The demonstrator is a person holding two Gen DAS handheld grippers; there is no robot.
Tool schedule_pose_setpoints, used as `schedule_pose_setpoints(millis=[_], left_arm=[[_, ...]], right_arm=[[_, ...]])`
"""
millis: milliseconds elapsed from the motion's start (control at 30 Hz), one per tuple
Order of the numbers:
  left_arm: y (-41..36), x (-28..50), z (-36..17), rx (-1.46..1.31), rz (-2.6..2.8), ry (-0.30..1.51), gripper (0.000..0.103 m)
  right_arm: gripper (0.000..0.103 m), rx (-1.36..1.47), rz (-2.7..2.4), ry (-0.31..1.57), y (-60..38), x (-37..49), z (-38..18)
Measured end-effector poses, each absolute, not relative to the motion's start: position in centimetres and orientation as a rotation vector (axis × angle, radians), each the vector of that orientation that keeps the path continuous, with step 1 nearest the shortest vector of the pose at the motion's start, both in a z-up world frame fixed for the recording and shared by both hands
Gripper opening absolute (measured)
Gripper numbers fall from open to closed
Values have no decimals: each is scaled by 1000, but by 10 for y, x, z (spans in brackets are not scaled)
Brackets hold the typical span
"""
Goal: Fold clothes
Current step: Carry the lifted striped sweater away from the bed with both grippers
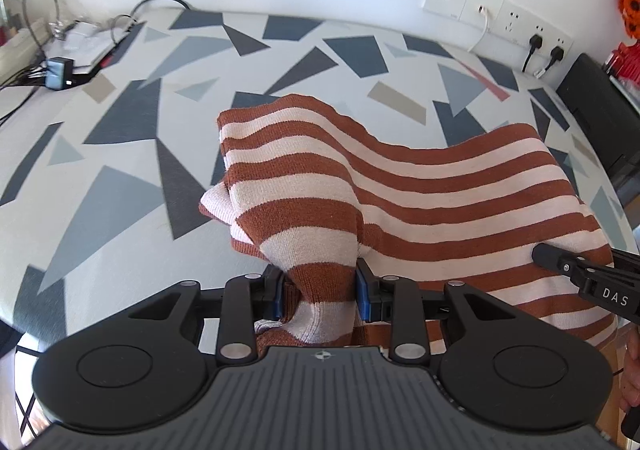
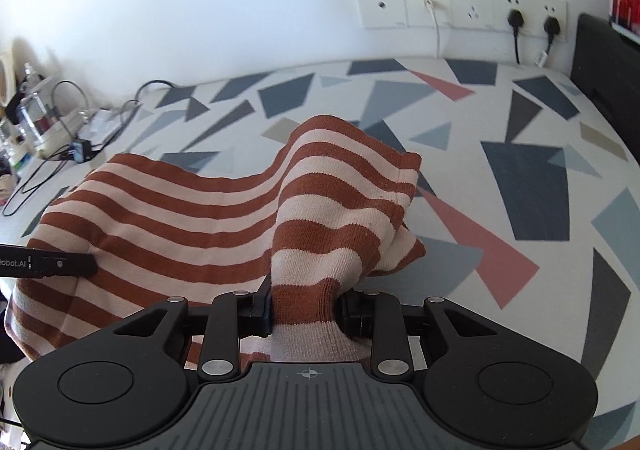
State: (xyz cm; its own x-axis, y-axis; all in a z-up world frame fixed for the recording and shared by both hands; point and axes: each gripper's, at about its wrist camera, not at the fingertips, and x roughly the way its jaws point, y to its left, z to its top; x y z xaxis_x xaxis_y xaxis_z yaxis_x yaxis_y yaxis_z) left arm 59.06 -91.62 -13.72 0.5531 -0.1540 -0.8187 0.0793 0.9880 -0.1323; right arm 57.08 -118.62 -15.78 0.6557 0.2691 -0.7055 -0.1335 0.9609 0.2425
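A striped sweater (image 1: 400, 186) hangs bunched between two grips above a patterned bed (image 1: 120, 154): the left hand-held gripper (image 1: 320, 292) clamps one fold, the right hand-held gripper (image 2: 306, 310) another, the cloth draping ahead of both toward wall sockets (image 2: 460, 4).

one striped garment (image 1: 420, 186), two grippers (image 1: 320, 292)

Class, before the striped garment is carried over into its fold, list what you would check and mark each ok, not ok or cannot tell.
1. Left gripper clamps the striped garment: ok.
2. Right gripper clamps it too: ok.
3. Fabric between the grippers is taut: not ok, it sags.
4. Far edge lies flat on the patterned sheet: not ok, it humps.
5. Cables are clear of the garment: ok.
6. Near hem is even: cannot tell.
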Motion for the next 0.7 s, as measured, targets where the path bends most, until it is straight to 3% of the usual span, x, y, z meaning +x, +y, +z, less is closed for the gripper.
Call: schedule_pose_setpoints(millis=[700], left_arm=[[-909, 487, -114, -131, -41, 939, 32]], right_arm=[[25, 174, 326, 775, -1189, 485, -138]])
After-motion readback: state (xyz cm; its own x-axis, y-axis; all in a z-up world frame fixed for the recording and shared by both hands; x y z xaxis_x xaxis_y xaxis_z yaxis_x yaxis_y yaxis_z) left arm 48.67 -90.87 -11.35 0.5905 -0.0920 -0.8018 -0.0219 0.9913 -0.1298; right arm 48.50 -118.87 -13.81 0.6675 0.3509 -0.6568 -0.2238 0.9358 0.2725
